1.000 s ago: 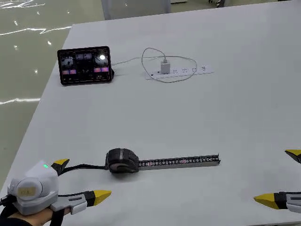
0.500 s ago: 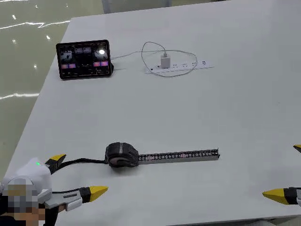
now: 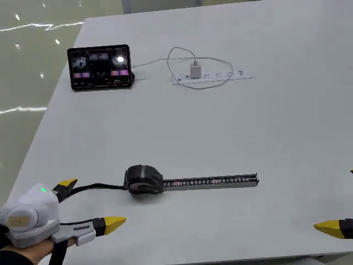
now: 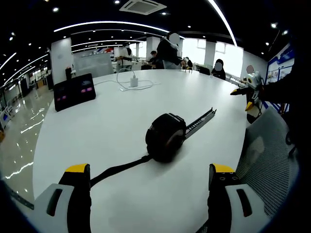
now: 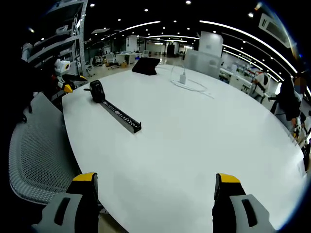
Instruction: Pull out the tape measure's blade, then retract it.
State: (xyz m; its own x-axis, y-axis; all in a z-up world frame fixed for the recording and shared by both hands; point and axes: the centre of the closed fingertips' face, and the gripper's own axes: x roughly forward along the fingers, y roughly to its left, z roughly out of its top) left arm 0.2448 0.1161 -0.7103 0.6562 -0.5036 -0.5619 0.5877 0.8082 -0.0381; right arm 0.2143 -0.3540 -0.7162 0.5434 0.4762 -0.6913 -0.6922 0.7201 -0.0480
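Near the front edge of the white table (image 3: 248, 127) lies one tape measure (image 3: 143, 180), a dark rounded case resting on the surface, with its single blade (image 3: 212, 181) drawn out flat to the person's right, its printed scale facing up and its end hook well clear of the case. One black strap (image 3: 99, 189) trails from the other side of the case. There are two grippers. The left gripper (image 3: 92, 202), held low in a hand (image 3: 27, 254), points at the case from the strap side, yellow-tipped jaws wide apart and holding nothing. The right gripper (image 5: 155, 178) hovers well beyond the blade's free end, jaws likewise spread and empty. Far behind the tape measure stand one lit tablet (image 3: 100, 67) and one power strip (image 3: 212, 77) with one charger (image 3: 195, 72) and a looped cable (image 3: 182, 55).
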